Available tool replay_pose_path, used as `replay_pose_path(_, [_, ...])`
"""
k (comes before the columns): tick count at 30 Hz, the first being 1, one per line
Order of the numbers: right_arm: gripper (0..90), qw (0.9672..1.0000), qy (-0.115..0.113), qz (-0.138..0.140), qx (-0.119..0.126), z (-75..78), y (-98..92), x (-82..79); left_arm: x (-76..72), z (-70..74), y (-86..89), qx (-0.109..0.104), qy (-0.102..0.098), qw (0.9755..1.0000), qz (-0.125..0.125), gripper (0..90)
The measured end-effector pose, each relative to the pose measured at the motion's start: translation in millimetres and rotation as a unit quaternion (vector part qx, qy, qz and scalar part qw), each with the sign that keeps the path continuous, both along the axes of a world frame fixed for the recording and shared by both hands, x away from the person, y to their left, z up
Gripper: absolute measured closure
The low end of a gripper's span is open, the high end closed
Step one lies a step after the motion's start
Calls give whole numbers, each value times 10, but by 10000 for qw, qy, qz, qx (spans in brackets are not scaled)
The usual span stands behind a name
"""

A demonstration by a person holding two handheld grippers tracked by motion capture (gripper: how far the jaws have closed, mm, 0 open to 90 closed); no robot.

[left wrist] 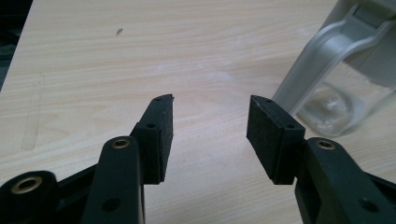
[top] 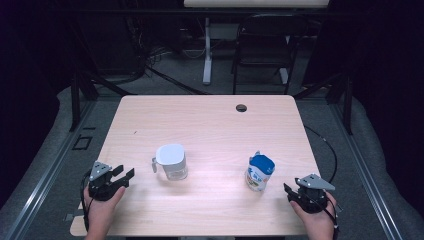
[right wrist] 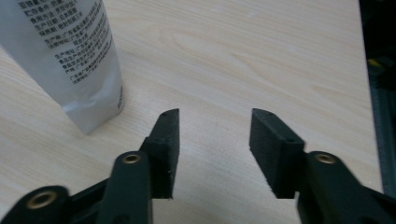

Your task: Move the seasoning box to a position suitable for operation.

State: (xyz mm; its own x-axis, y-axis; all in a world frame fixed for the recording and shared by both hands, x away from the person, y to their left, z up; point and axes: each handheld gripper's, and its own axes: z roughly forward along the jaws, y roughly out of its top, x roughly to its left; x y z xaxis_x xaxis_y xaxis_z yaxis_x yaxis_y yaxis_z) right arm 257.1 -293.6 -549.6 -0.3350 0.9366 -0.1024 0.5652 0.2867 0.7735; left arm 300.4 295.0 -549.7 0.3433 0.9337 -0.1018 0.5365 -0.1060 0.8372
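Observation:
A clear jug (top: 171, 162) with a white lid and a side handle stands left of the table's middle. A blue and white carton (top: 259, 172), its top opened, stands to the right. My left gripper (top: 123, 176) rests at the table's left front, open, nothing between its jaws. In the left gripper view the jug's handle (left wrist: 322, 58) rises just past the right jaw, apart from it. My right gripper (top: 290, 191) sits at the right front, open and empty. The right gripper view has the carton's printed side (right wrist: 74, 56) to the left of my right gripper (right wrist: 214, 122).
The wooden table (top: 210, 120) has a round cable hole (top: 241, 108) near its far edge. A black chair (top: 262, 47) and a white desk leg (top: 207, 55) stand beyond it. Grey floor mats lie on both sides.

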Motion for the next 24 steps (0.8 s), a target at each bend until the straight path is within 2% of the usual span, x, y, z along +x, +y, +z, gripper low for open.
replay_pose_path(2, [559,9999,72,72,80,-36,-22,4,3,42,-10,-155,-113,9998,-66,522])
replay_pose_path(3, [543,9999,89,89,4,-63,-27,4,27,92,-27,-118,-119,9998,-113,533])
replay_pose_path(5, [508,9999,121,51,29,-72,-45,12,41,146,-46,-40,-139,9998,-117,533])
replay_pose_path(7, [491,10000,63,-19,65,-77,-52,14,57,170,-80,-86,-142,9996,-211,532])
replay_pose_path(8, [491,10000,63,-19,65,-77,-52,14,57,170,-80,-86,-142,9996,-211,531])
replay_pose_path(9, [502,9999,-60,-53,76,-64,-67,4,81,164,-123,38,-98,9995,-303,531])
replay_pose_path(13, [502,9997,-183,-88,136,-39,-79,-9,96,120,-187,61,-155,9986,-493,532])
replay_pose_path(14, [539,9997,-207,-89,85,-27,-71,-21,96,105,-206,71,-165,9986,-493,531])
replay_pose_path(16, [555,9997,-222,-61,83,-25,-69,-24,99,67,-248,62,-128,9986,-516,527])
replay_pose_path(17, [589,9996,-245,-68,123,-24,-64,-18,104,45,-298,204,-23,9980,-600,518])
replay_pose_path(21, [607,9996,-257,-42,81,-32,-69,-6,118,18,-384,286,-36,9967,-765,517])
replay_pose_path(24, [606,9996,-256,-72,121,-32,-80,-9,135,10,-416,337,-61,9962,-800,518])
